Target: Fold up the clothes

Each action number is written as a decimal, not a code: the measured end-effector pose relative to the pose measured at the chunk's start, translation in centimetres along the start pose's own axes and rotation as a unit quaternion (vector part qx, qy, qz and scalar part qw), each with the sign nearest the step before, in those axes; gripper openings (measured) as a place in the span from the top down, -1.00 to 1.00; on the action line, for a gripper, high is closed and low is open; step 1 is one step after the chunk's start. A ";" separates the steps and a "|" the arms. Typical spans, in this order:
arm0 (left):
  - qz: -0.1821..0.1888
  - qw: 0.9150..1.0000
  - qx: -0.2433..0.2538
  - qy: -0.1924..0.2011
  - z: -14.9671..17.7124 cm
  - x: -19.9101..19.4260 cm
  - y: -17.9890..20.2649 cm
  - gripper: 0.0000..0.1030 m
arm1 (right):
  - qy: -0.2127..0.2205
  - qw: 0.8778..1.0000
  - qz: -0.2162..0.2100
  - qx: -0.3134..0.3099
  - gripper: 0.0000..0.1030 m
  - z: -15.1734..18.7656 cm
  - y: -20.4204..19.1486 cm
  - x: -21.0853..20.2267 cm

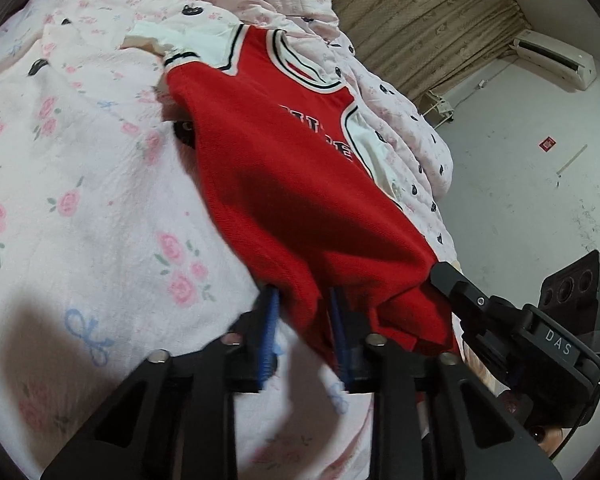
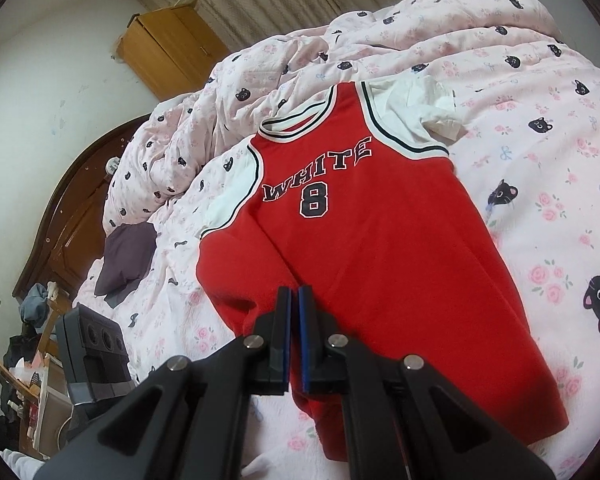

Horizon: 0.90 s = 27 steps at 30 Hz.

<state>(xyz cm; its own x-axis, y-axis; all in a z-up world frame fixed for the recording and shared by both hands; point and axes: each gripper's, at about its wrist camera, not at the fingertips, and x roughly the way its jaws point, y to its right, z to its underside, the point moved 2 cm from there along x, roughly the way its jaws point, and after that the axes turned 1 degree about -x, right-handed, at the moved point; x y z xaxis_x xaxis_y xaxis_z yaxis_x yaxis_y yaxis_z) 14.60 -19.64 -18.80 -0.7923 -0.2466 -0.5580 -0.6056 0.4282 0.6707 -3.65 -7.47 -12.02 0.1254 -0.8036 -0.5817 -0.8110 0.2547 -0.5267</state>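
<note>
1. The left gripper [image 1: 303, 312] is nearest in its own view. Its blue pads [image 1: 268, 320] stand apart, with pale sheet showing in the gap. The picture is blurred here. The red hem reaches the fingertips and drapes over the outside of the right-hand finger, but no cloth is seen pressed between the pads.
2. The right gripper [image 2: 294, 308] has its jaws drawn almost together, leaving only a thin slit. It sits over the lower hem of the shirt. Whether cloth is pinched in the slit cannot be told.
3. Seen from the left wrist, the right gripper [image 1: 455, 284] meets the near corner of the hem, where the red cloth bunches toward its tip.
4. The shirt [image 2: 379, 248], a red jersey with white sleeves and "WHITE 8" on the chest, lies front up on the bed, hem toward the grippers and collar away.
5. Under it is a pink flowered sheet [image 2: 547, 208] printed with black cats.
6. Beyond the collar a rumpled quilt [image 2: 419, 28] in the same print is heaped.
7. Farthest off are a wooden cabinet [image 2: 168, 48] and a curtain [image 1: 419, 12].
</note>
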 end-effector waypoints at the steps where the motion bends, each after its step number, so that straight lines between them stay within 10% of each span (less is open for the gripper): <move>1: 0.001 1.000 -0.004 -0.001 0.0 0.0 -0.2 0.74 | -0.001 1.000 0.000 0.000 0.92 0.0 0.0 0.0; 17: 0.023 0.999 0.014 0.033 -1.6 -5.8 -0.6 0.93 | -0.015 1.000 -0.020 0.001 0.83 0.3 -0.1 0.3; 23: 0.021 0.997 0.039 0.058 -2.3 -11.2 -1.4 0.93 | -0.011 0.998 -0.057 -0.009 -0.10 0.7 -1.4 -0.3; 27: 0.012 0.997 0.033 0.065 -2.2 -13.8 -2.5 0.93 | 0.018 0.998 -0.047 -0.023 -0.12 0.6 -2.0 -1.9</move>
<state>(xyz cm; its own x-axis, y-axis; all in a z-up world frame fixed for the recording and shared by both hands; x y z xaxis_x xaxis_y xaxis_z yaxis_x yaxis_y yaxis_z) 26.86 -19.22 -11.72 -0.8115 -0.3449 -0.4717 -0.5843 0.4907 0.6464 -1.92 -6.11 -10.22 0.1812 -0.8421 -0.5080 -0.8227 0.1532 -0.5475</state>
